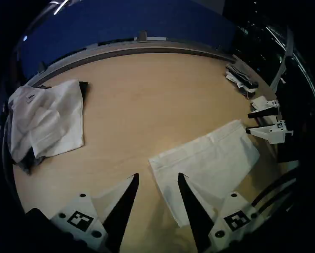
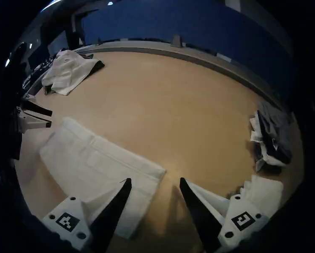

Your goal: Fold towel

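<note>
Ahead, towel [image 1: 208,155] edge beside bare table [image 1: 149,92].

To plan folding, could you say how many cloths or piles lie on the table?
4: flat towel at centre, white heap by the far edge, grey-white stack opposite, small white piece beside it; more may be hidden.

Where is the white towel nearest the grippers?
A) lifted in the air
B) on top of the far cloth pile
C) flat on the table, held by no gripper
C: the white towel lies flat on the table, with the left gripper and right gripper both open.
</note>
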